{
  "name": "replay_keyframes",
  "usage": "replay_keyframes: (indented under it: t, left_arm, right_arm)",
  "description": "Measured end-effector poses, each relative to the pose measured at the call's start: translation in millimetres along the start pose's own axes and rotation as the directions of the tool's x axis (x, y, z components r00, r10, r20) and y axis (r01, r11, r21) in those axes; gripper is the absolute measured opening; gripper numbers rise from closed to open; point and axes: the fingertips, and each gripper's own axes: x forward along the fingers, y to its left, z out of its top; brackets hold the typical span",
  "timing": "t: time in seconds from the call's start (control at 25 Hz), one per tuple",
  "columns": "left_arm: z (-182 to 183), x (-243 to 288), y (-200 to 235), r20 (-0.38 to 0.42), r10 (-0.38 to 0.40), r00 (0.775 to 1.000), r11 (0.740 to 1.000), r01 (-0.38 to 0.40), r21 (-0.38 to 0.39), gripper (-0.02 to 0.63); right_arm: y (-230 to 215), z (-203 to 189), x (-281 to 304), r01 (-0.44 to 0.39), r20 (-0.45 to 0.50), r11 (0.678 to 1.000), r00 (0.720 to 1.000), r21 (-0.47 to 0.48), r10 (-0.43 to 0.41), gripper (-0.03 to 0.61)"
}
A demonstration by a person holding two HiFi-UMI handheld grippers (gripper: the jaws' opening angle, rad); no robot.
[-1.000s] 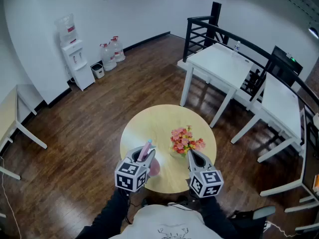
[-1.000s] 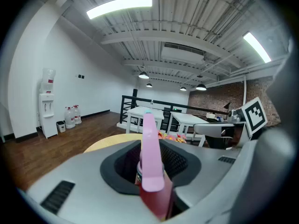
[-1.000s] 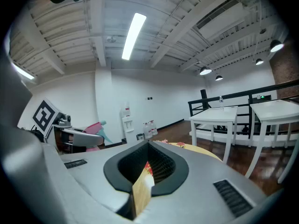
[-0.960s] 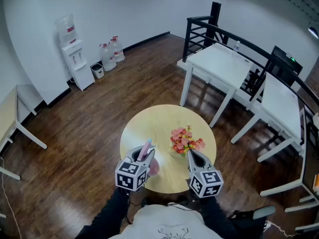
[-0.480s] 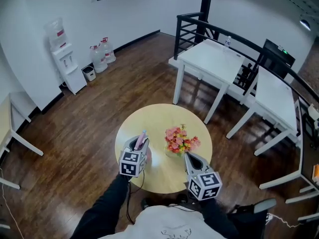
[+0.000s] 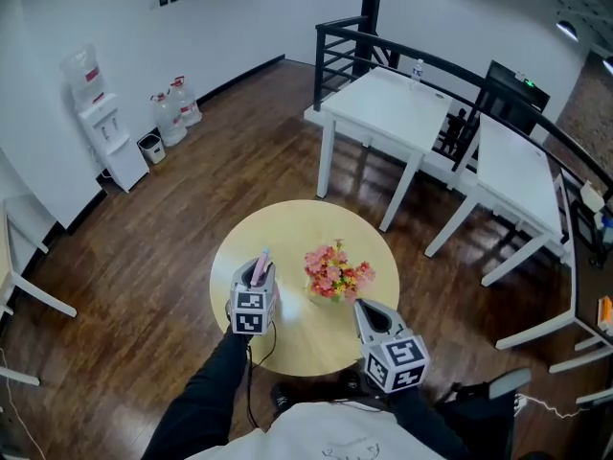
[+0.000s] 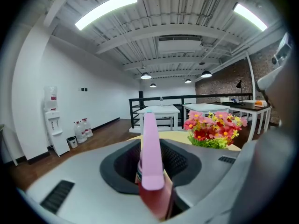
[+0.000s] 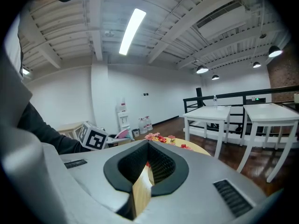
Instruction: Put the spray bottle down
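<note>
Both pointing fwd over table [image 6: 287, 233]: L gripper [image 6: 257, 274] clamps spray bottle [image 7: 150, 157], R gripper [image 6: 364, 308] jaws together.

The round table [image 6: 287, 223] has bare wood at its far side and left edge, with room to pass. The flowers [image 6: 335, 274] stand in the middle, just right of the left gripper [image 6: 258, 274], and block that side.
</note>
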Motion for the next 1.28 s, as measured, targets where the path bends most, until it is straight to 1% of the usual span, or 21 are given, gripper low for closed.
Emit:
replay_keyframes:
  t: [0.2, 0.36, 0.48, 0.64, 0.68, 0.72, 0.8, 0.88, 1.0, 1.08, 1.16, 1.28]
  left_arm:
    - [-5, 10, 3, 0.037, 0.025, 0.999, 1.0, -0.025, -0.007, 0.129]
    - [-10, 16, 8, 0.062, 0.054, 0.997, 0.998, -0.054, -0.011, 0.13]
    - [-7, 14, 7, 0.063, 0.051, 0.997, 0.999, -0.05, -0.016, 0.132]
    - [-7, 12, 7, 0.039, 0.049, 0.998, 0.998, -0.047, -0.045, 0.139]
    - [-9, 12, 7, 0.032, 0.047, 0.998, 0.998, -0.045, -0.053, 0.172]
    - [-9, 12, 6, 0.027, 0.043, 0.999, 0.997, -0.041, -0.058, 0.184]
    - [-10, 11, 3, 0.024, 0.032, 0.999, 0.998, -0.03, -0.058, 0.184]
    - [-10, 9, 1, 0.02, 0.019, 1.0, 0.998, -0.018, -0.056, 0.208]
    - [-12, 7, -1, 0.018, 0.011, 1.0, 0.999, -0.01, -0.053, 0.271]
    - [-14, 1, -4, 0.015, 0.009, 1.0, 0.998, -0.008, -0.058, 0.297]
    - [-15, -12, -6, 0.019, 0.024, 1.0, 0.996, -0.023, -0.081, 0.304]
    - [-13, -52, -8, 0.057, 0.091, 0.994, 0.984, -0.081, -0.159, 0.304]
  right_arm:
    - [-12, -6, -2, 0.024, -0.013, 1.0, 1.0, -0.003, -0.024, -0.029]
    - [-15, -10, 0, 0.024, -0.021, 1.0, 0.999, -0.012, -0.025, -0.029]
    - [-13, -9, -2, 0.02, -0.022, 1.0, 1.0, -0.016, -0.021, -0.029]
    - [-9, -7, -4, 0.009, -0.025, 1.0, 1.0, -0.019, -0.01, -0.029]
    - [-9, -8, -4, 0.009, -0.025, 1.0, 1.0, -0.018, -0.009, -0.029]
    - [-10, -8, -3, 0.009, -0.024, 1.0, 1.0, -0.017, -0.01, -0.029]
    - [-11, -9, -4, 0.013, -0.023, 1.0, 1.0, -0.013, -0.013, -0.029]
    - [-11, -9, -6, 0.015, -0.023, 1.0, 1.0, -0.008, -0.016, -0.029]
    - [-11, -11, -7, 0.016, -0.023, 1.0, 1.0, 0.0, -0.016, -0.029]
    - [-12, -12, -8, 0.017, -0.019, 1.0, 1.0, 0.005, -0.017, -0.029]
    - [-13, -12, -8, 0.019, -0.013, 1.0, 1.0, 0.009, -0.019, -0.029]
    - [-15, -7, -8, 0.021, 0.003, 1.0, 1.0, 0.019, -0.021, -0.029]
